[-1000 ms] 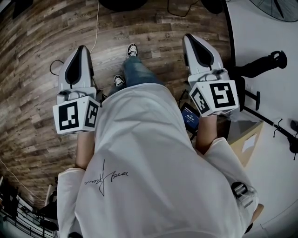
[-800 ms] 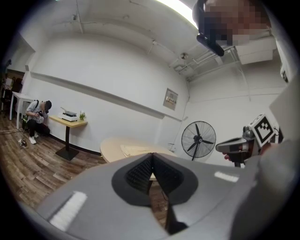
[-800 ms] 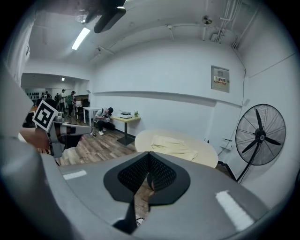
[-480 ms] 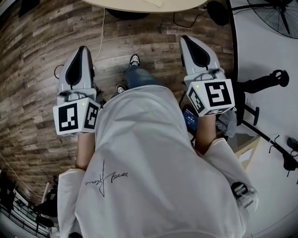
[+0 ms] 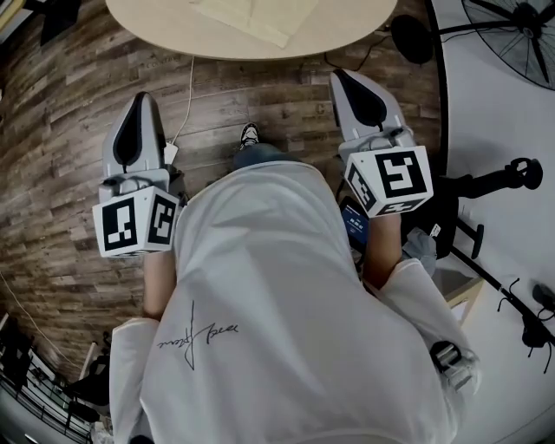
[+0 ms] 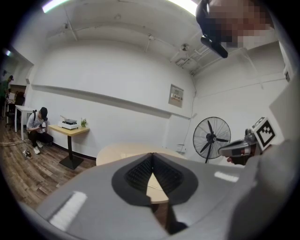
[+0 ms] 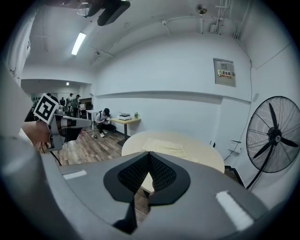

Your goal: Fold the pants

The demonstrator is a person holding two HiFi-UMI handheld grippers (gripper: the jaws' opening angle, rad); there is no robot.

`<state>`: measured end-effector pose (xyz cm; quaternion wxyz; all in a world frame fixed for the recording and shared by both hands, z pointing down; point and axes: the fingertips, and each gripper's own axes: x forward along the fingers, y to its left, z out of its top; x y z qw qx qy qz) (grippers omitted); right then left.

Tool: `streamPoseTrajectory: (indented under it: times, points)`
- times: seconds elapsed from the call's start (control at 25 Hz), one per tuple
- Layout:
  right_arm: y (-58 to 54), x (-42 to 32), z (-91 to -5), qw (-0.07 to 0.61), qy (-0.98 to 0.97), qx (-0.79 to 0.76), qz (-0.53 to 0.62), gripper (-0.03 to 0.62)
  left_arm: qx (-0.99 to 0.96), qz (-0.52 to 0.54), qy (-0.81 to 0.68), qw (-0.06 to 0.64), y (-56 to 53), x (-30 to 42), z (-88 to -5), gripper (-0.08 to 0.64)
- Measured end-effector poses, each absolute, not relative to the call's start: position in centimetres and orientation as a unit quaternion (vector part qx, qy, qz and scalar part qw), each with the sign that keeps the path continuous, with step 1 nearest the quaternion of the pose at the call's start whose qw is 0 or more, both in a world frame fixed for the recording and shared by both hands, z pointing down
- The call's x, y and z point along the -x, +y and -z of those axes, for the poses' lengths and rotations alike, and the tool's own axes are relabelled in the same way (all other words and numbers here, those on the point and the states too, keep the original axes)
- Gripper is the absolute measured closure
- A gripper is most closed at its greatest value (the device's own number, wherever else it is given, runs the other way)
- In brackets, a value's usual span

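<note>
Now, left gripper [image 6: 151, 155]: pinched shut, empty.
Right gripper [image 7: 149, 153]: shut, empty.
Pants [image 7: 161, 146]: ahead of your tips; closed jaws could shove them.

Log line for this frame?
phase: pre-grasp | left gripper: shut, empty | right gripper: shut, empty | pants: on table, untouched

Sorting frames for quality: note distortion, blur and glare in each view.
Head view: fisheye bows the wood floor and round table, otherwise sharp. Left gripper view: dark round vignette, left gripper soft up close. Right gripper view: same vignette, ceiling light glares, fan stretched.
</note>
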<state>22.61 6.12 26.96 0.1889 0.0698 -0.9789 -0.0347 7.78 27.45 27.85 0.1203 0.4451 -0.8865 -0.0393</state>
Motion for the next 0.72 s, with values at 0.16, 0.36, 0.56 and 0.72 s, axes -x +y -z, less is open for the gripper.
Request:
streamPoseTrajectory:
  times: [0.16, 0.36, 0.56, 0.72]
  points:
    - [2.3, -21.7, -27.9, 0.188, -0.98, -0.063, 0.033, 0.595, -0.436, 0.033, -0.893, 0.11, 24.1, -6.6, -27.7, 0.525]
    - [-1.3, -20.9, -29.3, 0.203, -0.977, -0.058, 0.031, 0.595, -0.419, 0.019, -0.902, 0.102, 22.6, -5.4, -27.8, 0.525]
    - [-2.7, -19.5, -29.9, 0.209, -0.976, -0.05, 0.038, 0.595, -0.401, 0.012, -0.909, 0.11, 22.3, -3.4, -28.6, 0.525]
    - [-3.8, -18.1, -30.2, 0.211, -0.976, -0.042, 0.035, 0.595, -0.404, 0.003, -0.909, 0.105, 21.0, -1.6, -28.7, 0.525]
